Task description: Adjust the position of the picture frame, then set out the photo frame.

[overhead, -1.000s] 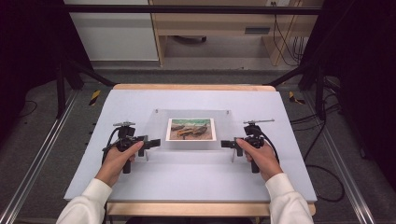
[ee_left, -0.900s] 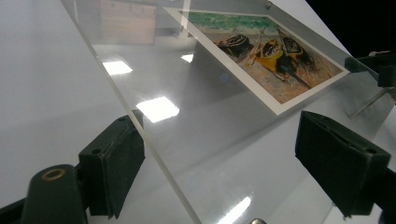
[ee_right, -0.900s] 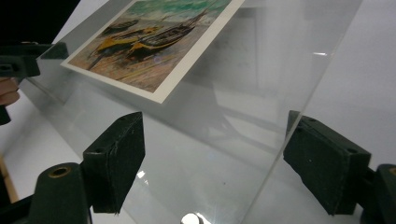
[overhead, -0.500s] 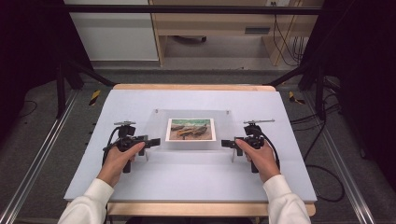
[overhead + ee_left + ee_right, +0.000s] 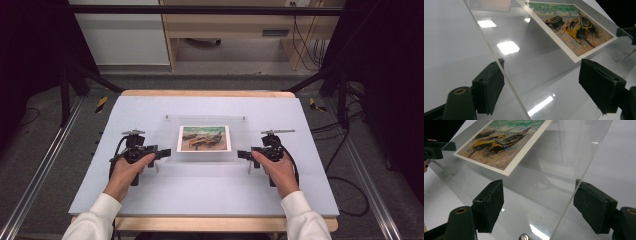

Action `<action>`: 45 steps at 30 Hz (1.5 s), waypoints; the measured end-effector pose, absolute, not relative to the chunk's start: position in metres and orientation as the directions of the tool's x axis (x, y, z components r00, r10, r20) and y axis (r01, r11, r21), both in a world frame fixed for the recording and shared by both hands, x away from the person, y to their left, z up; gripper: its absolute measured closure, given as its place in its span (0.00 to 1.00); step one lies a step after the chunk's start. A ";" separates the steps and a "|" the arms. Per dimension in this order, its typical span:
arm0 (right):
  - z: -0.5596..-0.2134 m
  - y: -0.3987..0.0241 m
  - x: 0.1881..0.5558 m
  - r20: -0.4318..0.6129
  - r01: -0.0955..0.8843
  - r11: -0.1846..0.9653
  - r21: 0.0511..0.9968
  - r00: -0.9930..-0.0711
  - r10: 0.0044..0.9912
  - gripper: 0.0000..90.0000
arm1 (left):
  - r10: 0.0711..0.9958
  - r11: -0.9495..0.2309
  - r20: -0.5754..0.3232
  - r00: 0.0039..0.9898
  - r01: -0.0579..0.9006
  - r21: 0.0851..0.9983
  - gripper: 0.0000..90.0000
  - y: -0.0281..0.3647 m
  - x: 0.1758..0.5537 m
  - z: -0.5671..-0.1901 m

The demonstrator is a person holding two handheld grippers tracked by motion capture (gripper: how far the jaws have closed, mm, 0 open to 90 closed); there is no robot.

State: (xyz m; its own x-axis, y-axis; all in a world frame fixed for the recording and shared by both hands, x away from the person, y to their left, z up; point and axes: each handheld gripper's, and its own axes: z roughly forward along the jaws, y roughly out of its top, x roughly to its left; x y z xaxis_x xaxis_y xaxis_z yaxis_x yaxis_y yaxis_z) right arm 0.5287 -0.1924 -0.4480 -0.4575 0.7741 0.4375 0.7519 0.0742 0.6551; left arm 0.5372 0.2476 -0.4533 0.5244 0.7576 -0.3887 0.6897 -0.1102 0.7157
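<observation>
The jaws of the left tool point(image 5: 162, 151) and right tool point(image 5: 242, 154) have just been narrowing around the clear frame's point(image 5: 170, 131) side edges at mid-desk point(image 5: 210, 192); no grip is made yet.

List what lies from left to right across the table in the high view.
Left tool → clear panel's left edge → boat picture → panel's right edge → right tool.
</observation>
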 end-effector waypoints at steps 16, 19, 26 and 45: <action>-0.444 -0.191 0.522 0.399 0.727 0.094 0.680 -0.476 0.784 0.29 | 0.770 -0.149 -0.339 0.541 0.668 0.729 0.22 0.245 0.531 -0.447; -0.442 -0.190 0.519 0.379 0.717 0.108 0.688 -0.483 0.789 0.30 | 0.774 -0.160 -0.321 0.546 0.659 0.735 0.23 0.244 0.528 -0.445; -0.439 -0.188 0.508 0.339 0.687 0.130 0.715 -0.503 0.795 0.31 | 0.781 -0.146 -0.306 0.545 0.635 0.759 0.29 0.247 0.518 -0.444; -0.438 -0.191 0.488 0.284 0.618 0.124 0.777 -0.519 0.806 0.42 | 0.796 -0.100 -0.296 0.528 0.597 0.796 0.42 0.250 0.497 -0.442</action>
